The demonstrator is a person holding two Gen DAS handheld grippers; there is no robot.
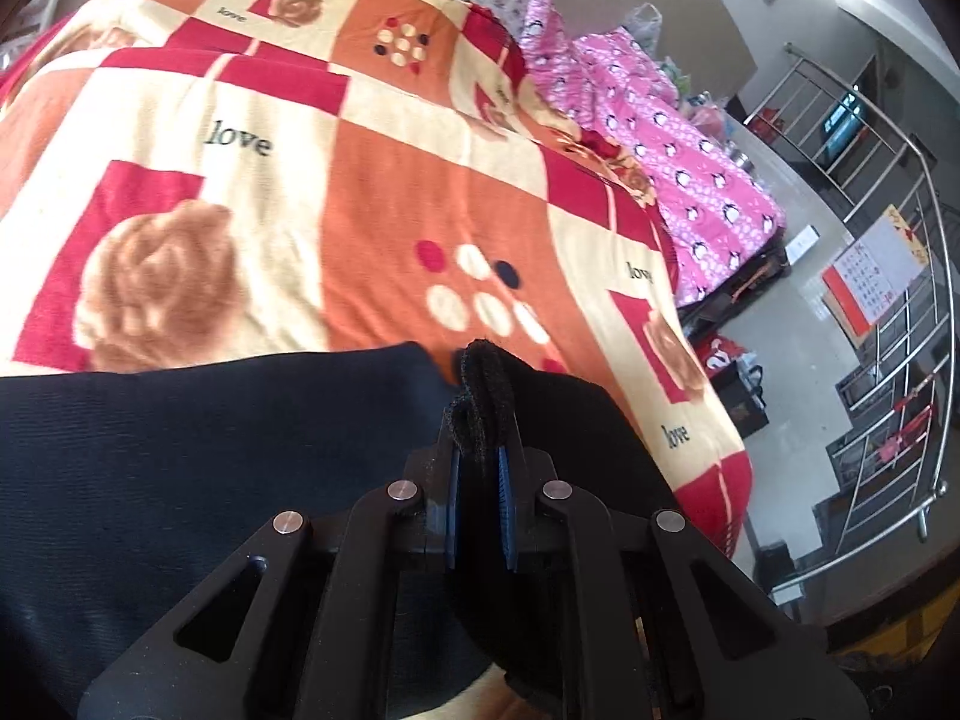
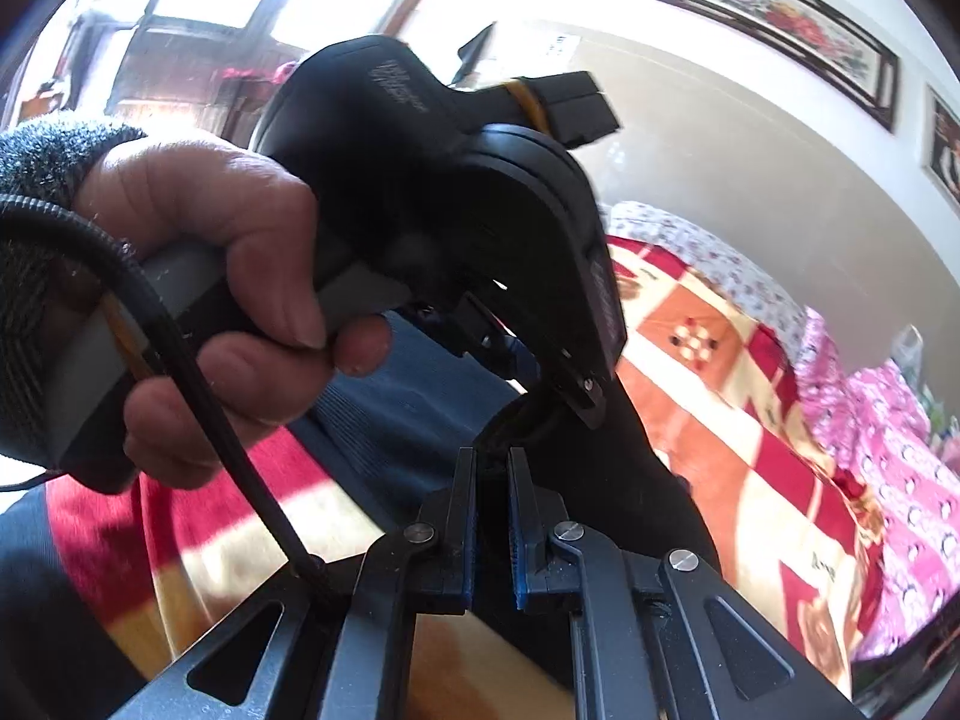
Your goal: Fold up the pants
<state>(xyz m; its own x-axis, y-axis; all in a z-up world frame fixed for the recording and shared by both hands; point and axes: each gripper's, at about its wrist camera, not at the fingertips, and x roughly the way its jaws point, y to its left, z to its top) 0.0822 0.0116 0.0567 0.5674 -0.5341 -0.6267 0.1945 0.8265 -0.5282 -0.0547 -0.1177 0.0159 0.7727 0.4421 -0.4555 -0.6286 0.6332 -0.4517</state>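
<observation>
The dark pants [image 1: 198, 456] lay on the bed, spread over the patterned blanket [image 1: 336, 192] near its right edge, with one bunched hem lifted off the cloth. Your left gripper [image 1: 480, 420] was clamped on that bunched fabric, its blue pads pressing a thick black fold between them. Your right gripper [image 2: 492, 468] was likewise closed on a dark fold of the pants [image 2: 636, 480], the cloth running up from its fingers. Just beyond it, in the right wrist view, your left hand [image 2: 228, 312] gripped the other tool's handle, a black cable [image 2: 180, 348] crossing the knuckles. Past the blanket's right edge lay pink printed bedding [image 1: 678, 150], and farther off a steel railing [image 1: 888, 312].
</observation>
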